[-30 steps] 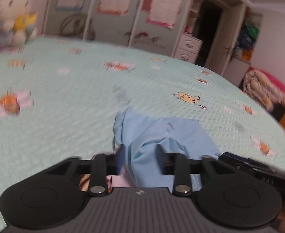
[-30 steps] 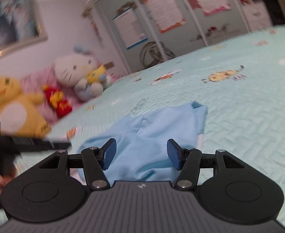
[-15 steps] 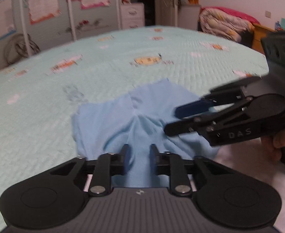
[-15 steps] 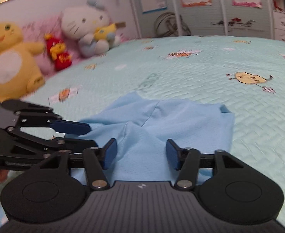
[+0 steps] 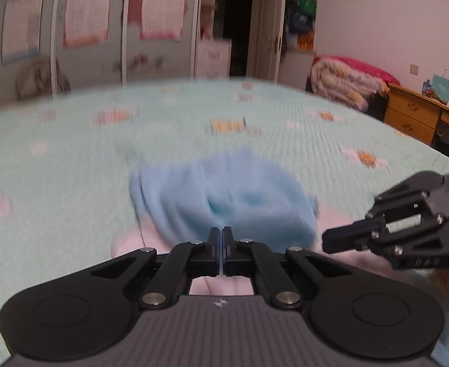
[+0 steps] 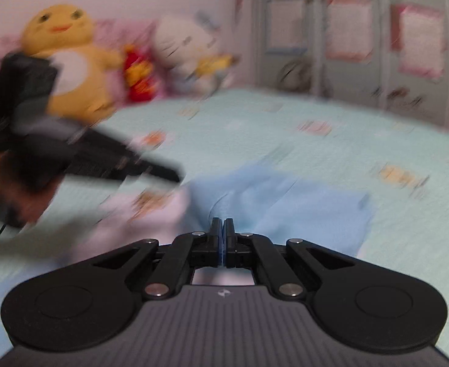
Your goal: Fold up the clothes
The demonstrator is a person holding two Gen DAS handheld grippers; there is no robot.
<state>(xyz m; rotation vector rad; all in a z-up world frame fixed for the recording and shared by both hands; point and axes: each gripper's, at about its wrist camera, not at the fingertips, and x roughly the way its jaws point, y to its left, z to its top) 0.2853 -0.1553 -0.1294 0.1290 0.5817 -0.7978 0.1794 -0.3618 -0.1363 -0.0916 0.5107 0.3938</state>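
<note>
A light blue garment (image 5: 239,202) lies bunched on the mint quilted bedspread (image 5: 71,183), with a pale pink-white part (image 5: 126,244) showing at its near edge. My left gripper (image 5: 221,231) is shut on the garment's near edge, and creases run toward its tips. In the right wrist view the same garment (image 6: 310,211) rises in a fold into my right gripper (image 6: 223,221), which is shut on it. The right gripper (image 5: 349,240) shows at the right of the left wrist view. The left gripper (image 6: 163,174) appears blurred at the left of the right wrist view.
Plush toys sit at the head of the bed: a yellow one (image 6: 68,61), a red one (image 6: 138,73) and a white one (image 6: 187,49). Wardrobe doors (image 5: 86,30) stand behind the bed. A wooden dresser (image 5: 414,116) and piled bedding (image 5: 346,82) lie beyond the bed's right edge.
Both grippers have gone from open to shut on the blue garment's near edge. The garment is more bunched and pulled up at the pinch points. Both views are blurred by motion.
</note>
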